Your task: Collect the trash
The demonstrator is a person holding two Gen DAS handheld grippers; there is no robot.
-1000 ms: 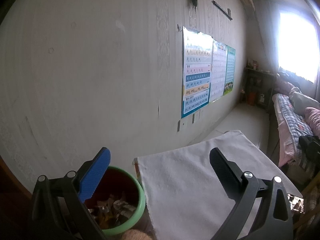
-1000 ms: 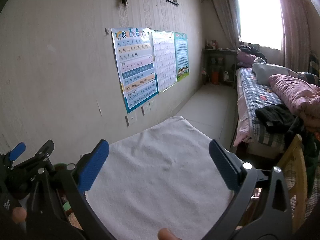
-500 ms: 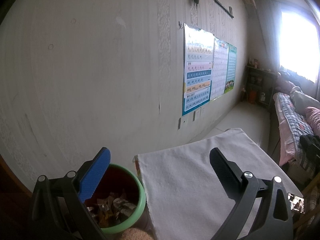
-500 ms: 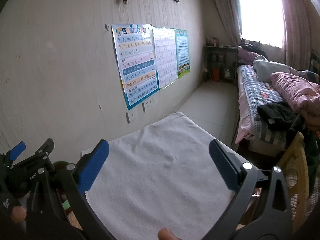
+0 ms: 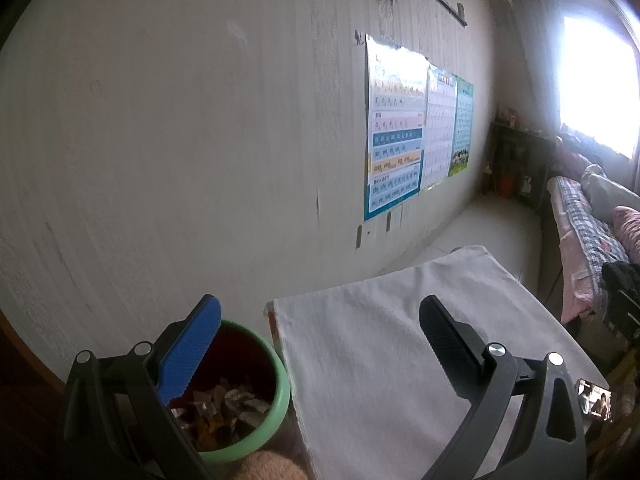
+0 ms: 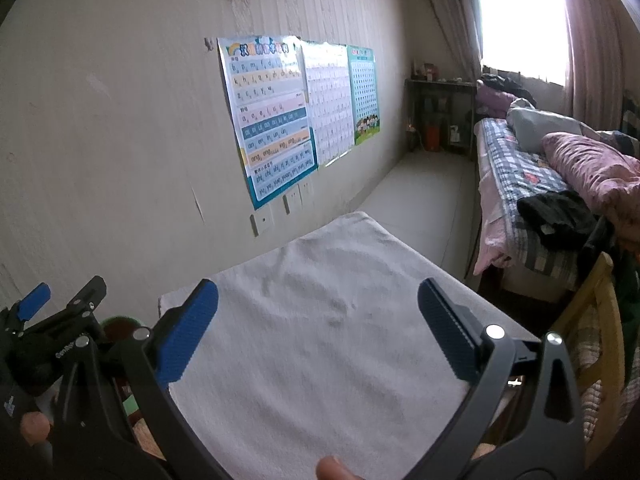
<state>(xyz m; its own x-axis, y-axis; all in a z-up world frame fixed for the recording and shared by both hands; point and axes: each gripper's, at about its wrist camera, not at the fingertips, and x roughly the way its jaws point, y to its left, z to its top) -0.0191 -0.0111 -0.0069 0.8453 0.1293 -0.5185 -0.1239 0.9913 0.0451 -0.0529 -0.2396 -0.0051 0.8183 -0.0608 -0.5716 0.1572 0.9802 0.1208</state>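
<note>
Collection appeared complete: left gripper (image 5: 320,344) and right gripper (image 6: 318,320) hung spread and empty above the bare white cloth (image 6: 320,340), wrappers (image 5: 224,404) inside the green bin (image 5: 280,408) at near left; the next move called for locating any remaining trash.

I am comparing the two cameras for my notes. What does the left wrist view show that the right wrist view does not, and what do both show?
Only the left wrist view shows inside the green bin: crumpled trash lies in it. A phone lies at the table's right edge.

Only the right wrist view shows the left gripper from outside, a black garment on the bed, and a wooden chair.

Both show the white cloth bare of trash, the wall posters, and the window. The right gripper is open.
</note>
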